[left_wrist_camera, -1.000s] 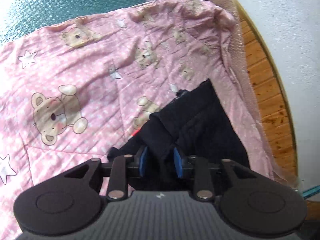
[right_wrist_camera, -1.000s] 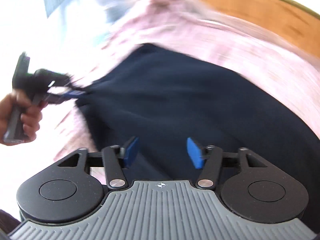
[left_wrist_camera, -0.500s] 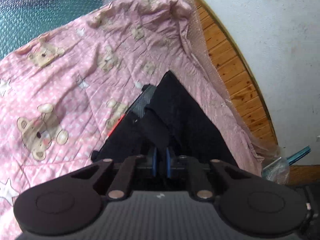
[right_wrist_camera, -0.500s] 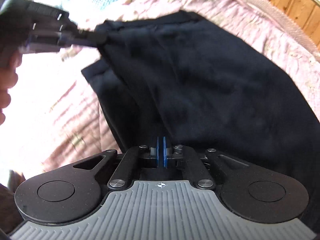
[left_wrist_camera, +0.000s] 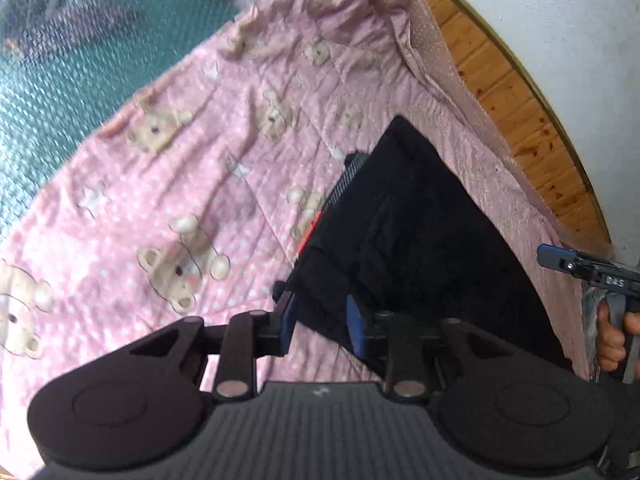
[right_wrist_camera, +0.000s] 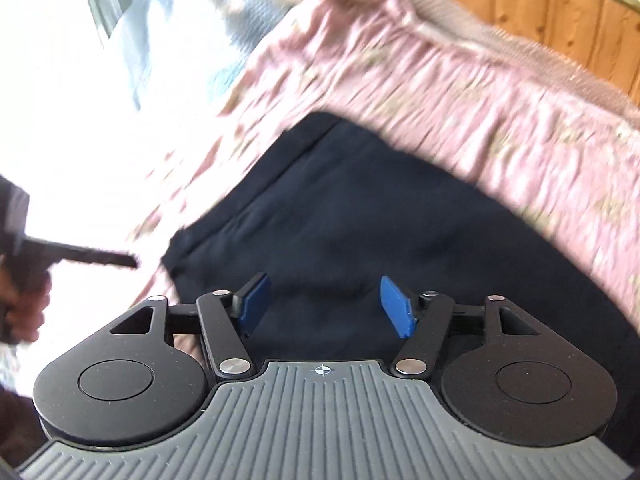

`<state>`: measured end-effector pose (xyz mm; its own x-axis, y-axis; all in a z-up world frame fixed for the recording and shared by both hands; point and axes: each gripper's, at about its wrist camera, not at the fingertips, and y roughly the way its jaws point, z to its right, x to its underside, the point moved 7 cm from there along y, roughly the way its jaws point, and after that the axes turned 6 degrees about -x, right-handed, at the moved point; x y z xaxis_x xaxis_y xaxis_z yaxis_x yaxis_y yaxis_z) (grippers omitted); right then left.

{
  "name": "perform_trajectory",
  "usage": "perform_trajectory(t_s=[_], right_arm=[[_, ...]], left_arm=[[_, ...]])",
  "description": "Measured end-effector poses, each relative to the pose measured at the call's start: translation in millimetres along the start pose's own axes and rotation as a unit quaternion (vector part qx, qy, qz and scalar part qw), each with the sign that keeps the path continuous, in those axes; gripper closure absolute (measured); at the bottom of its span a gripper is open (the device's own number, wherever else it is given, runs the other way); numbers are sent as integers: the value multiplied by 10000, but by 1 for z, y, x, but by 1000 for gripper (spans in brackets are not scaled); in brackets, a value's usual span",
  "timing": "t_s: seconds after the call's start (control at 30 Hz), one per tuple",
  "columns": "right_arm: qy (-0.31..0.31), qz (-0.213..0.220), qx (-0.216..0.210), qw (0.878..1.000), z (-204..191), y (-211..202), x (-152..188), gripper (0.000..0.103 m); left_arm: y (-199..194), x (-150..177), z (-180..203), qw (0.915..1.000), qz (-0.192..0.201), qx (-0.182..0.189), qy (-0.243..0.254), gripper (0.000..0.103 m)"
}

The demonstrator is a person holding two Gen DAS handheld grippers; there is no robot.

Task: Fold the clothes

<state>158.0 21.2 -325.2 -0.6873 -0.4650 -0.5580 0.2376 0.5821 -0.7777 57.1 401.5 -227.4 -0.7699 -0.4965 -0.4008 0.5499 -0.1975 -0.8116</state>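
Observation:
A dark navy garment [left_wrist_camera: 416,232] lies folded on a pink quilt with teddy bears [left_wrist_camera: 192,184]. It has a grey and red trim along its left edge. My left gripper [left_wrist_camera: 320,322] is open, its blue pads either side of the garment's near corner. My right gripper [right_wrist_camera: 324,306] is open just above the garment [right_wrist_camera: 360,216], holding nothing. The right gripper also shows at the right edge of the left wrist view [left_wrist_camera: 580,268]. The left gripper shows blurred at the left of the right wrist view [right_wrist_camera: 96,258].
A wooden bed frame [left_wrist_camera: 520,116] and a white wall [left_wrist_camera: 560,20] run along the right. Teal netting [left_wrist_camera: 72,60] lies beyond the quilt. The right wrist view is motion-blurred and overexposed on its left.
Both grippers were shut on the garment half a second ago and have opened, letting it go. The garment now lies flat on the quilt. Both grippers have drawn back a little.

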Motion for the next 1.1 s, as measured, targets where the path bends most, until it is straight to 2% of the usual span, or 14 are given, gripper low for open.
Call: perform_trajectory(t_s=[0.07,0.1,0.2,0.3,0.33,0.37,0.43,0.57,0.73,0.87,0.93,0.97,1.0,1.1], right_arm=[[-196,-8,-66,9998,28,18,-27,25],[-294,-12,-99,9995,42,27,-40,22],[-710,-287,-346,9965,46,102,-80,21],[-1043,-500,-616,9914,48,155,-100,23],[-1090,-595,-771,9893,46,167,-103,33],[-1116,-713,-953,9866,42,177,-104,62],[-1426,-716,-1037,9817,26,174,-102,101],[-2356,-357,-840,9675,-24,128,-113,103],[-3543,-60,-407,9342,-95,71,-97,103],[-3944,66,-339,9183,-129,61,-79,103],[-4000,107,-424,9155,-140,58,-73,103],[-4000,104,-479,9152,-143,57,-72,103],[-3977,80,-549,9159,-144,56,-71,103],[-3784,-188,-1026,9197,-138,53,-76,100]], left_arm=[[-2,-22,7,9996,174,-52,-210,67],[-3,-33,11,9991,260,-79,-315,66],[10,-64,31,9975,387,-52,-587,65],[34,-94,56,9969,440,59,-655,58],[42,-103,63,9971,450,112,-601,57],[51,-112,70,9973,461,166,-547,53],[67,-127,82,9978,423,315,-397,47],[100,-148,103,9973,216,701,-1,38],[136,-137,126,9930,-326,872,730,37],[150,-123,131,9878,-761,887,1033,35],[155,-113,131,9842,-1012,873,1160,43],[157,-106,130,9820,-1146,856,1233,62],[158,-98,128,9794,-1267,824,1340,88],[150,-75,121,9782,-1297,690,1467,94]])
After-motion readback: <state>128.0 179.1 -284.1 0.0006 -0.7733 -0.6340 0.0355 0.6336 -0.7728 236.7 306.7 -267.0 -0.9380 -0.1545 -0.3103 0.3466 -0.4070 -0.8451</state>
